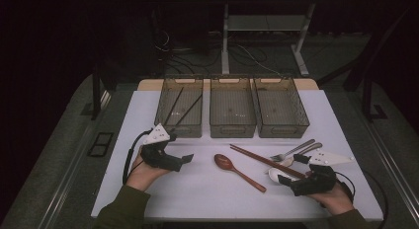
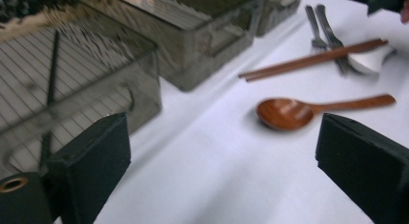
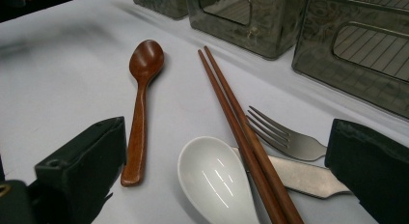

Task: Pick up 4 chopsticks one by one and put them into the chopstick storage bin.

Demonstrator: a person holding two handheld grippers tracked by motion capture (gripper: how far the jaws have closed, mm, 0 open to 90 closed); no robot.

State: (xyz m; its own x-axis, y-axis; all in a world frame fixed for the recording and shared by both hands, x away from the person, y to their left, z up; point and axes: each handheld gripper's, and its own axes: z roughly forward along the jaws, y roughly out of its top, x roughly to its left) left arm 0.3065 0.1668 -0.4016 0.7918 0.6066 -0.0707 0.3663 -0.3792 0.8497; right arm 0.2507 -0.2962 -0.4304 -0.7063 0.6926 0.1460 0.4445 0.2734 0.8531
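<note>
Two grippers low over the white table (image 1: 197, 189), both with jaws wide and nothing between them. Left gripper (image 1: 188, 159) sits near-left, just in front of the left bin (image 1: 180, 106), aimed at the wooden spoon (image 1: 237, 171) lying mid-table. Right gripper (image 1: 282, 179) is near-right, right by the white spoon (image 3: 217, 180), with the chopsticks (image 3: 241, 132) crossing over a fork (image 3: 289, 137).

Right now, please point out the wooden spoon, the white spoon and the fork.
wooden spoon (image 3: 146, 57), right gripper view, on its bowl.
white spoon (image 3: 214, 178), right gripper view, inside its bowl.
fork (image 3: 299, 146), right gripper view, at the base of its tines.
</note>
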